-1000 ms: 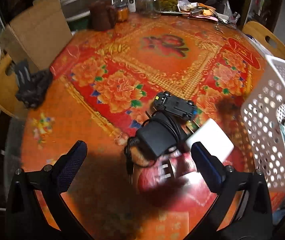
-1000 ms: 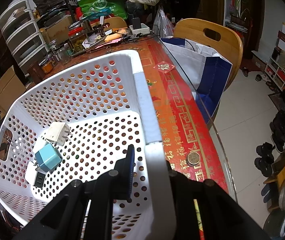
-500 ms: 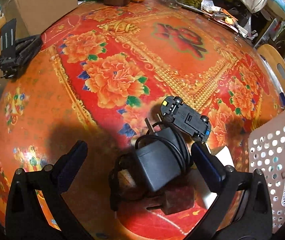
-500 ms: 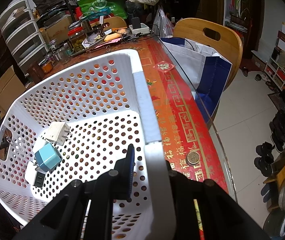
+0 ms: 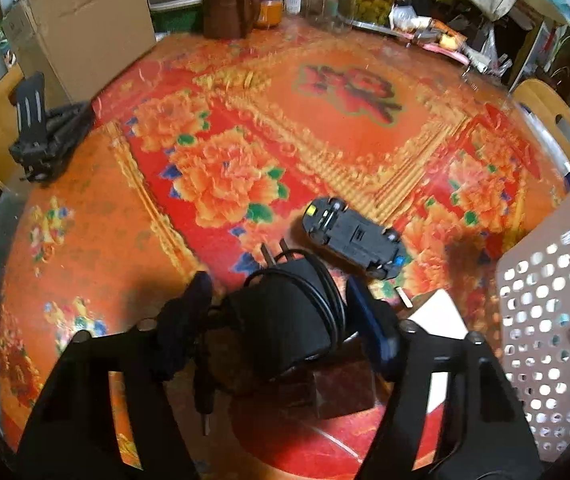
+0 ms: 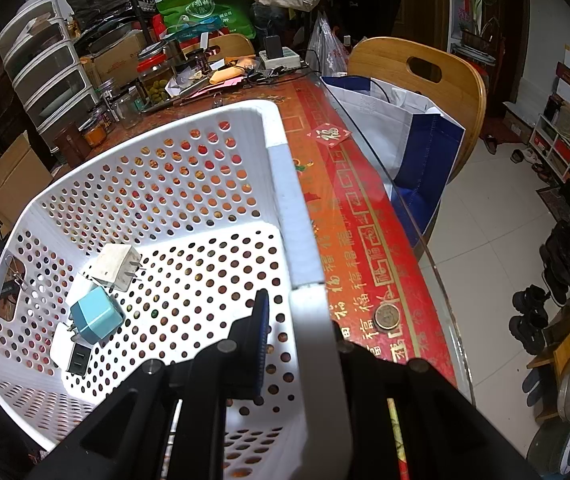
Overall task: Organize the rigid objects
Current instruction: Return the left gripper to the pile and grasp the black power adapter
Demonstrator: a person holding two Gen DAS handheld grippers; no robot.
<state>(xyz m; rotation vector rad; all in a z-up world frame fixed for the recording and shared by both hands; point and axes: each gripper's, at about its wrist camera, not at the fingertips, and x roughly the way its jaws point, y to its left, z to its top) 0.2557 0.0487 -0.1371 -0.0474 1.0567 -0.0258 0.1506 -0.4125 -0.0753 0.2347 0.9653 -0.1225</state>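
My left gripper (image 5: 281, 316) has just been closing its jaws around the black power adapter (image 5: 285, 320), and both pads now sit against its sides, with its wound cord (image 5: 325, 288) bulging toward the right pad. The adapter lies on the red floral tablecloth (image 5: 225, 176), its two prongs pointing away from me. Just beyond it rests an overturned black toy car (image 5: 355, 236), close to but apart from my right finger (image 5: 369, 328). A white block (image 5: 441, 316) and a dark reddish box (image 5: 345, 388) crowd the space under and right of that finger. To the right stands the perforated wall of the white basket (image 5: 553, 312), near the adapter. The cloth to the left and ahead is open as far as the black stand (image 5: 45, 136) at the left table edge.

My right gripper (image 6: 301, 320) pinches the basket's near rim (image 6: 313, 320), one finger inside and one outside. Inside the basket (image 6: 165, 184) lie a white plug (image 6: 117, 266), a light blue plug (image 6: 97, 316) and a small white charger (image 6: 71, 354), clustered toward its left wall. The glass table edge (image 6: 405, 216) runs just right of the basket.
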